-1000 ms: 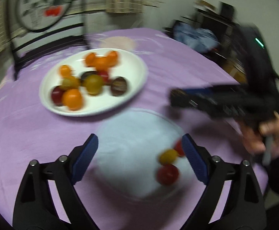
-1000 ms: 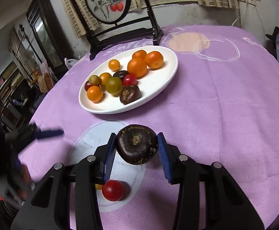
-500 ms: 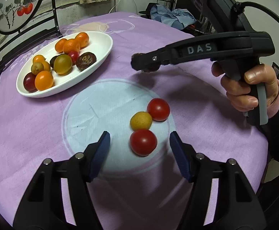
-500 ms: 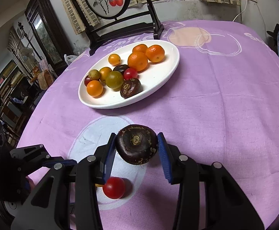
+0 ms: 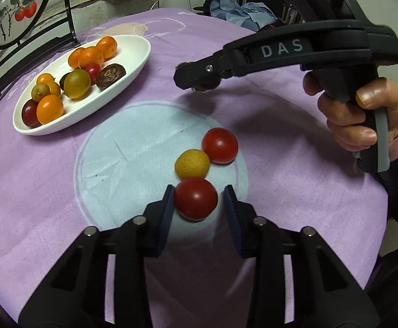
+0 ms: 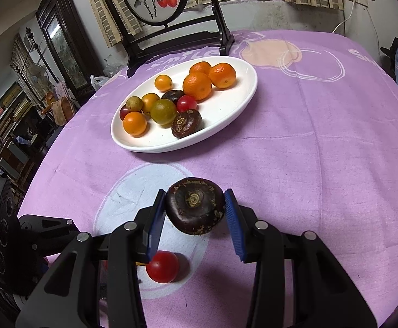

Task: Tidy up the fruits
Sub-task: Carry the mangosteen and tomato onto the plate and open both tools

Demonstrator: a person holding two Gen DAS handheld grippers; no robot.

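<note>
My left gripper point(image 5: 198, 201) has its blue pads around a red cherry tomato point(image 5: 195, 202) on the pale blue circle of the cloth; the left pad touches it, a small gap shows at the right pad. A yellow fruit point(image 5: 192, 164) and a second red tomato point(image 5: 219, 145) lie just beyond. My right gripper point(image 6: 195, 210) is shut on a dark brown water chestnut point(image 6: 195, 209), held above the cloth; it also shows in the left wrist view point(image 5: 199, 78). A white oval plate point(image 6: 226, 114) holds several oranges, tomatoes and another chestnut point(image 6: 186, 123).
A purple cloth point(image 6: 322, 142) covers the round table. A dark wooden chair point(image 6: 171, 27) stands behind the plate. A red tomato point(image 6: 162, 266) lies under my right gripper's left finger. The left gripper's body point(image 6: 21, 235) is at the lower left. Clothes point(image 5: 242, 11) lie beyond the table.
My left gripper moved forward and narrowed around the nearest red tomato. My right gripper kept hold of the chestnut and stayed above the cloth, shifting slightly.
</note>
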